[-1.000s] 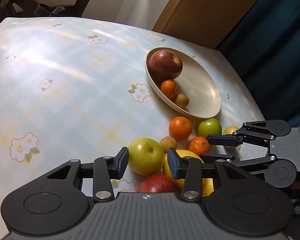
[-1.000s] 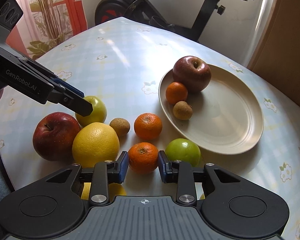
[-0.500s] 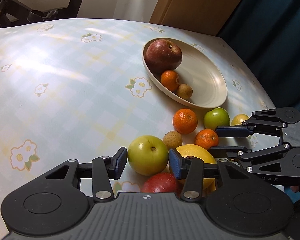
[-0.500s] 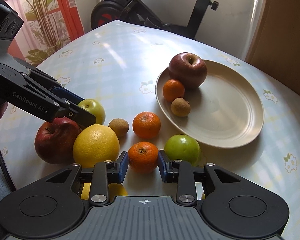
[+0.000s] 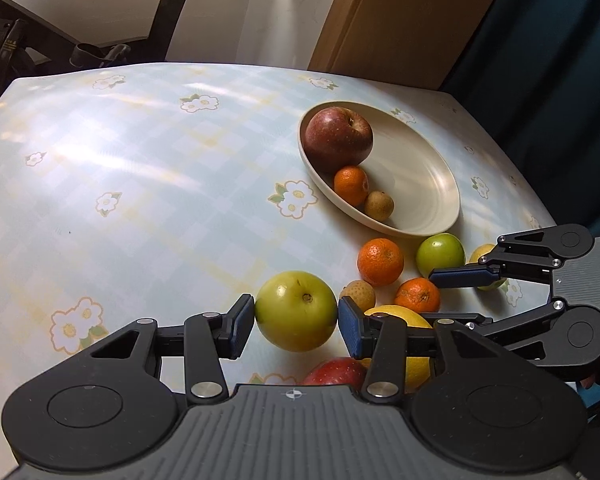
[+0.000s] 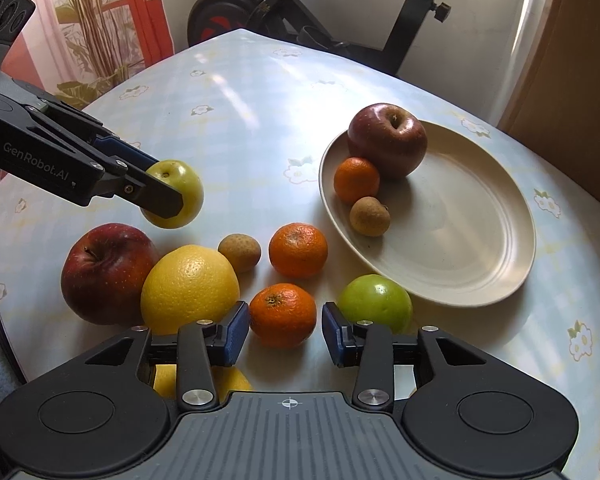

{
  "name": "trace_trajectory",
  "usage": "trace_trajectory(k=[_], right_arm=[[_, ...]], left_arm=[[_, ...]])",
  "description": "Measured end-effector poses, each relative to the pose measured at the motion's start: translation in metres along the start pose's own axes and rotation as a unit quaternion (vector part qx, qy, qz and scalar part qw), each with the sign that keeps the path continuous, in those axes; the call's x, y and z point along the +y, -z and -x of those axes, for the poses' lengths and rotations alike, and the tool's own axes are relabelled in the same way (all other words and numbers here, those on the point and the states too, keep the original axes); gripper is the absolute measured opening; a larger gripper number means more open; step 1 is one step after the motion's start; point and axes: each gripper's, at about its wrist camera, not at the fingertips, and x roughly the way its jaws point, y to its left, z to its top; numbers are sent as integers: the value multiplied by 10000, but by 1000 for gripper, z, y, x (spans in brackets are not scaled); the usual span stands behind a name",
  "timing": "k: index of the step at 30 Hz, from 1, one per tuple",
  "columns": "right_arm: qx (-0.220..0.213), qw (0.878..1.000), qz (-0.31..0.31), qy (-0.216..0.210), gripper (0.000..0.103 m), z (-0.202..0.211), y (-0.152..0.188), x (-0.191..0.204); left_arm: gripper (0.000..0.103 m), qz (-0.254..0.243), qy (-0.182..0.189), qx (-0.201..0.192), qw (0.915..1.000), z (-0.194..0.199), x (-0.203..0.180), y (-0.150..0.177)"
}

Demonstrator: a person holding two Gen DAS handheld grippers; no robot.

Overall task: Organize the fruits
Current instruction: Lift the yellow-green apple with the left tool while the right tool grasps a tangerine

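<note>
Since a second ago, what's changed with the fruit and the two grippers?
The left gripper has closed its fingers on the yellow-green apple and now presses on both its sides. The right gripper, which was clamped on the mandarin, is opening and letting it go; the mandarin sits between the fingers, unmoved. The plate and everything else stayed put.

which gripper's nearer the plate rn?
Right, though neither touches it. The right gripper sits around a mandarin near the plate, jaws opening. The left gripper grips a yellow-green apple farther back, beyond the loose fruit.
</note>
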Motion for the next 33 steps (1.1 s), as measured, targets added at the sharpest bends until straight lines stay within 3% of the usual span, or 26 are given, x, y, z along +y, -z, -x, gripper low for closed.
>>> trace_trajectory(k=[15,22,33], right_arm=[[-343,9983,-432,-180,30,17,4,-17],[-218,9990,-317,-236,31,15,11,-9],[-2,9923,-1076,-614,35,10,20,-24]], left_arm=[[48,-64,-17,-159,9999,10,-10,-7],[48,-107,-8,-121,9999,10,-14,-7],[48,-112,12,-75,9999,9,-13,-5]])
